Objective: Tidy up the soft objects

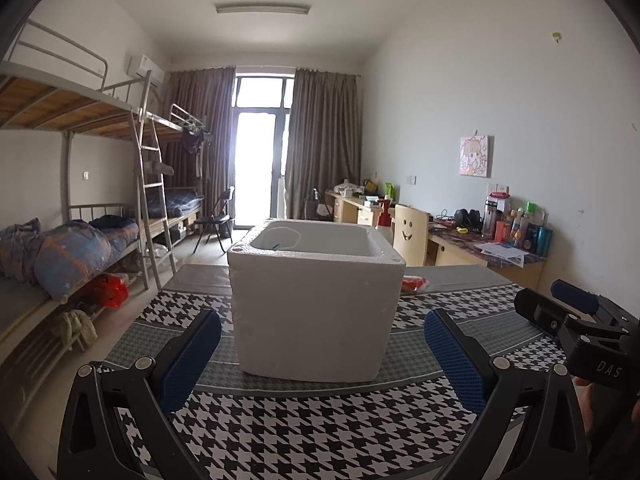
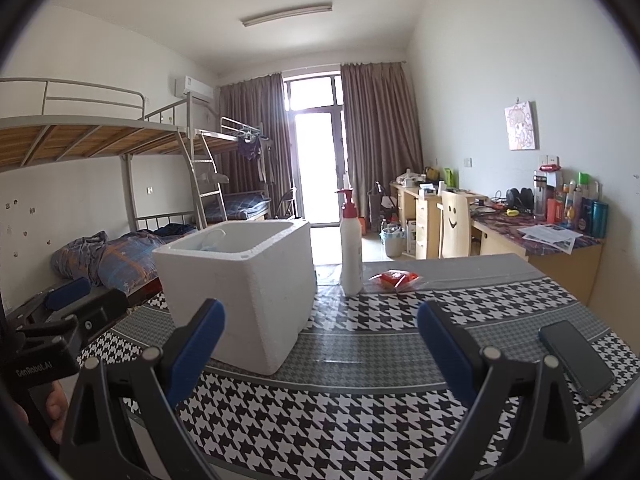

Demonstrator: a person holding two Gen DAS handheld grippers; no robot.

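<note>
Big picture first: the table [image 1: 320,432] in its houndstooth cloth runs out ahead of both tools, and the white foam box [image 1: 316,304] sits square in the middle of it, open side up. From the left gripper [image 1: 322,364] the box is dead ahead, framed between the two blue pads, which are spread wide and holding nothing. From the right gripper [image 2: 320,354] the same foam box [image 2: 240,292] lies ahead and off to the left of its fingers, one corner turned toward them; those fingers too are splayed apart and empty. So the left one looks the better lined up, and I'd judge it a touch nearer.

The box's long axis runs across the left fingers, broad face toward them, mouth pointing straight up. Something pale rests inside against the far-left wall; too little shows to name it.

Now smaller things. A white pump bottle [image 2: 351,248] stands upright beyond the right fingers, just right of the box. Beside it, further right, lies a red packet [image 2: 394,279] in clear wrap, flat, long axis roughly across the fingers. It looks like the only loose soft candidate outside the box, and the right gripper is on its side. A dark phone [image 2: 576,360] lies flat, near-right of those fingers.
</note>
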